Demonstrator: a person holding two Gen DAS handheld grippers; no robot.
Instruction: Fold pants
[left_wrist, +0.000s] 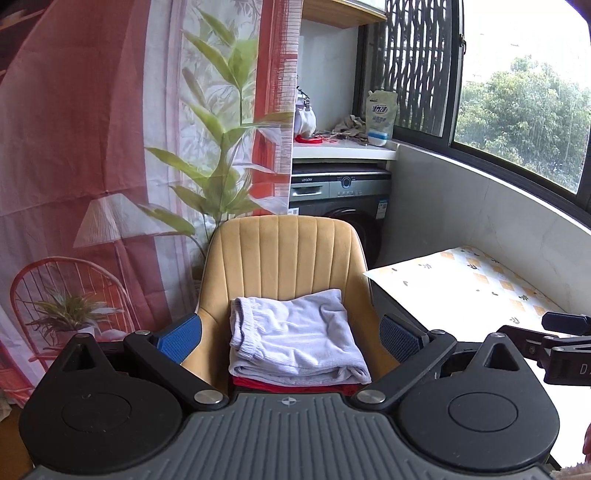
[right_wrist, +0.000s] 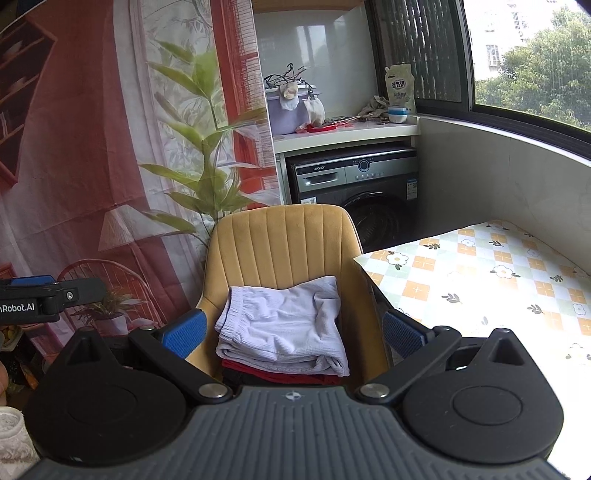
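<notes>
Pale lilac ribbed pants (left_wrist: 295, 334) (right_wrist: 284, 325) lie folded on the seat of a yellow chair (left_wrist: 284, 251) (right_wrist: 280, 243), on top of a red garment (left_wrist: 295, 387) (right_wrist: 280, 374). My left gripper (left_wrist: 290, 338) hangs open in front of the stack, blue pads wide apart, holding nothing. My right gripper (right_wrist: 293, 332) is open too, pointing at the same stack, nothing between its fingers. Each gripper shows at the edge of the other's view: the right gripper (left_wrist: 561, 332) at far right, the left gripper (right_wrist: 44, 291) at far left.
A table with a flower-check cloth (left_wrist: 472, 288) (right_wrist: 480, 280) stands right of the chair. Behind are a grey washing machine (left_wrist: 343, 203) (right_wrist: 358, 184), a shelf with a detergent pouch (left_wrist: 380, 114) (right_wrist: 399, 92), a printed curtain (left_wrist: 110, 147) (right_wrist: 110, 147) and a window (left_wrist: 524, 110).
</notes>
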